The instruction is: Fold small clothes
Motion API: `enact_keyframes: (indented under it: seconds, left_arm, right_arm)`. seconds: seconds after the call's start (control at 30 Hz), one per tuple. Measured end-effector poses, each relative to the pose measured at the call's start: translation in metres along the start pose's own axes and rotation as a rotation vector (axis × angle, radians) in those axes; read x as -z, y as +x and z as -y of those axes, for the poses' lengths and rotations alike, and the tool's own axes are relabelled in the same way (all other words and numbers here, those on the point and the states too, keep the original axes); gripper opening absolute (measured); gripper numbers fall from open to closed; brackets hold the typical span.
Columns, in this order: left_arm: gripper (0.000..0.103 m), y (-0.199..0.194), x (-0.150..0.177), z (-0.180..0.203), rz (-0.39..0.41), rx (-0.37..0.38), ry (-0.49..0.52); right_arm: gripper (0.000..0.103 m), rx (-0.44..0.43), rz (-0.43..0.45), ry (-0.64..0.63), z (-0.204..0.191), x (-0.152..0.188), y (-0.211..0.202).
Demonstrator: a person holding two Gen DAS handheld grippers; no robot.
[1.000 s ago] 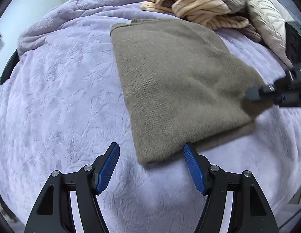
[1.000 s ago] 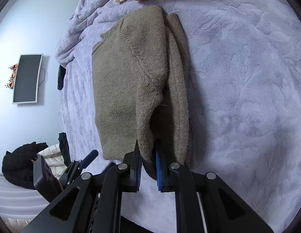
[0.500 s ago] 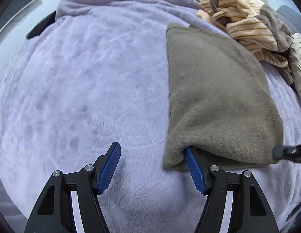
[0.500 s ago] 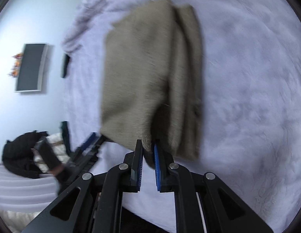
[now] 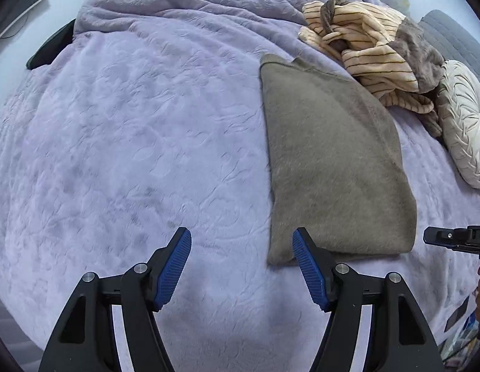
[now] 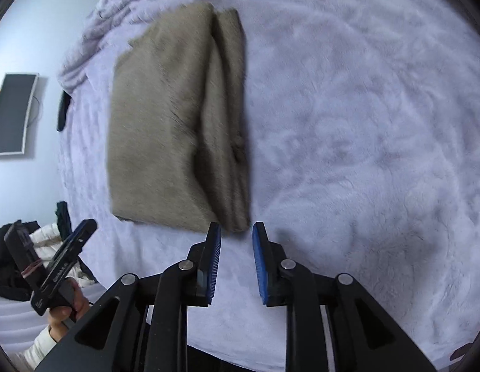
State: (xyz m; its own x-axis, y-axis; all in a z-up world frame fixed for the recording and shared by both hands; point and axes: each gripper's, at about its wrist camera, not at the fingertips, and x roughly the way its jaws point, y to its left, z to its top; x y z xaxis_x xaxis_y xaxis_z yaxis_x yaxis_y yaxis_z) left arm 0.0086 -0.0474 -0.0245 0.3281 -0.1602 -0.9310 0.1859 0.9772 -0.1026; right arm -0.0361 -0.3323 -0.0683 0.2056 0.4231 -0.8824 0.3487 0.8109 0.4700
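**folded sweater lies free on the bed, both grippers open**

the grey-brown knitted sweater (image 5: 336, 167) lies folded into a long rectangle on the bed, on the pale lilac plush blanket (image 5: 140, 142) with a pressed leaf pattern. in the right wrist view the sweater (image 6: 174, 124) shows a top layer folded over, with a narrower band of layers along its right edge; this view is blurred, so the knit is not clear.

the left hand-held gripper (image 5: 241, 266) has its blue ribbed fingers spread wide and holds nothing. its right finger is in front of the near left corner of the sweater; i cannot tell if it touches the cloth. its left finger is over bare blanket.

the right hand-held gripper (image 6: 236, 260) is also open, with a smaller gap between the blue pads, and it is empty. it is just in front of the near right corner of the sweater, not gripping it.

beyond the far end of the sweater lies a crumpled cream garment with thin dark stripes (image 5: 367, 49), and beside it a round cream pleated cushion (image 5: 466, 130). on the wall at the left hangs a dark flat screen (image 6: 12, 113).
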Motion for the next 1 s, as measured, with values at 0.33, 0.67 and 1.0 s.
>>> enact_keyframes:
  seconds: [0.33, 0.67, 1.0]
  left_arm:
    - [0.070, 0.069, 0.008, 0.022, -0.157, 0.050, 0.112]
    - [0.069, 0.059, 0.023, 0.021, -0.214, 0.037, 0.133]
    - [0.069, 0.051, 0.025, 0.015, -0.233, 0.029, 0.104]
  right_arm:
    - [0.020, 0.084, -0.059, -0.119, -0.037, -0.014, 0.051]
    - [0.010, 0.095, -0.080, -0.138, -0.026, -0.011, 0.055]
    - [0.012, 0.099, -0.090, -0.142, -0.033, -0.015, 0.047]
